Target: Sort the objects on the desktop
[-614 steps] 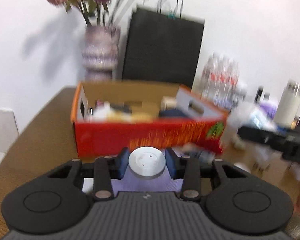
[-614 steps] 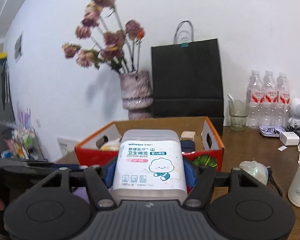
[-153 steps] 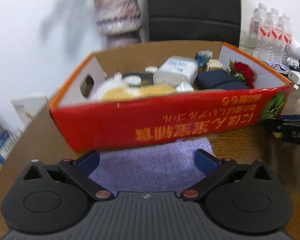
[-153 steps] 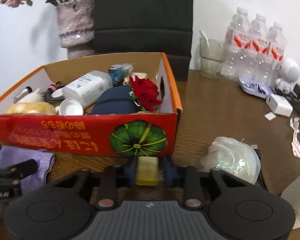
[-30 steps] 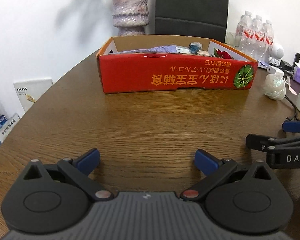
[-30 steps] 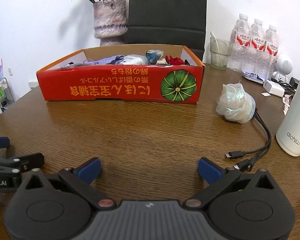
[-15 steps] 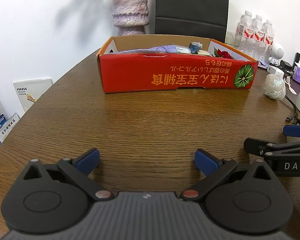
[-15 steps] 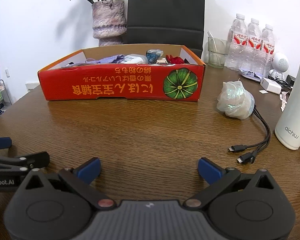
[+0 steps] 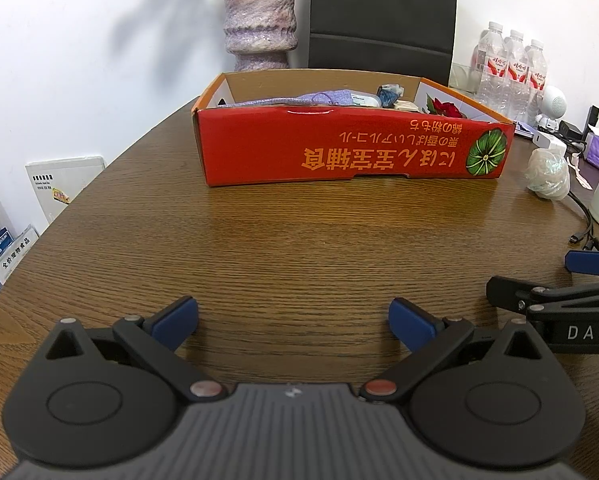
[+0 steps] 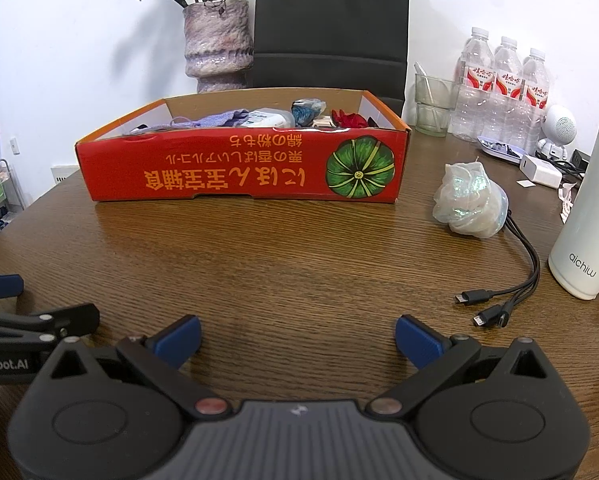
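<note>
- Red cardboard box (image 10: pixel 243 172) sits well ahead of both my grippers on the wooden table (image 9: pixel 299 248), with the sorted things inside: a purple cloth (image 10: pixel 215 119), a white tub (image 10: pixel 269 118) and a red flower (image 10: pixel 349 119).
- My left gripper (image 9: pixel 293 322) and right gripper (image 10: pixel 297 336) both hang low over bare wood, fingers spread wide, nothing between them.
- If I count the crinkled plastic bundle (image 10: pixel 469 200) as unsorted, I judge it a poor grab: it looks soft and could squash or slip.
- Its cable (image 10: pixel 519 276) runs from beneath it, so lifting could drag the plugs across the table.
- Reaching right, I could knock the tall white flask (image 10: pixel 587 208), which stands near the cable ends.
- The two grippers sit close side by side; a careless swing could clash them.
</note>
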Action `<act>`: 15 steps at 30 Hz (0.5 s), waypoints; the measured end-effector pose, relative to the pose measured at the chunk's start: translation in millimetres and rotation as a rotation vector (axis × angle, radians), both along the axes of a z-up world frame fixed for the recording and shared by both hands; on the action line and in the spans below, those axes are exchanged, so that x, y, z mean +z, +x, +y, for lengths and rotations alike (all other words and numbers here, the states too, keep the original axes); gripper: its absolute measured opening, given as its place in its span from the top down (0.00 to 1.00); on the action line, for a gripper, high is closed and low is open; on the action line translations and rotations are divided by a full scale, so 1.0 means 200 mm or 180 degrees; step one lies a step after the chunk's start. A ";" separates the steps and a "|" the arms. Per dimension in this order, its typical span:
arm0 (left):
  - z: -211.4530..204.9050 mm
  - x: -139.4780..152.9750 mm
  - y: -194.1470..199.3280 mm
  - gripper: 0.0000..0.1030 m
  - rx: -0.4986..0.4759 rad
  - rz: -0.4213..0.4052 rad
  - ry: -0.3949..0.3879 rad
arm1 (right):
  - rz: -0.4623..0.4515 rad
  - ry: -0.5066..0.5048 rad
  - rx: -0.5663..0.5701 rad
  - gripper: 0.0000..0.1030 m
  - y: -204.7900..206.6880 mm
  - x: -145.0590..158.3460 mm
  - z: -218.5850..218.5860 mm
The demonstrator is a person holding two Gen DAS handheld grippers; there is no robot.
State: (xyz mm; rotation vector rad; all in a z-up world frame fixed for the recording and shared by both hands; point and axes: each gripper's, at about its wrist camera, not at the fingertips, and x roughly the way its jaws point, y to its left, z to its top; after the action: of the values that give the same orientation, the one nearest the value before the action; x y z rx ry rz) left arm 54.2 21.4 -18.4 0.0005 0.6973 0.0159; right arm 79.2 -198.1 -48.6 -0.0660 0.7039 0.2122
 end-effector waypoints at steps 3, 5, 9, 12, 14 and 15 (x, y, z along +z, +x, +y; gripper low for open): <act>0.00 0.00 0.00 0.00 0.0001 0.0000 -0.0001 | 0.0000 0.0000 0.0000 0.00 0.00 0.00 0.00; 0.00 0.00 0.00 0.00 0.0001 0.0000 -0.0004 | 0.0000 0.0000 0.0000 0.00 0.00 0.00 0.00; -0.01 0.00 0.00 0.00 -0.0002 -0.0001 -0.0007 | -0.0001 0.0000 0.0000 0.00 0.00 0.00 0.00; 0.00 0.00 0.00 0.00 -0.0003 -0.0001 -0.0009 | -0.0001 0.0000 0.0000 0.00 0.00 0.00 0.00; 0.00 0.00 0.00 0.00 -0.0003 -0.0001 -0.0009 | -0.0001 0.0000 0.0000 0.00 0.00 0.00 0.00; 0.00 0.00 0.00 0.00 -0.0003 -0.0001 -0.0009 | -0.0001 0.0000 0.0000 0.00 0.00 0.00 0.00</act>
State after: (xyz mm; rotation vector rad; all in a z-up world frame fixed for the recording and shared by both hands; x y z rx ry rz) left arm 54.1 20.7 -18.8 -0.0020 0.6971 0.0140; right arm 79.3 -198.2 -48.7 -0.0660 0.7036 0.2123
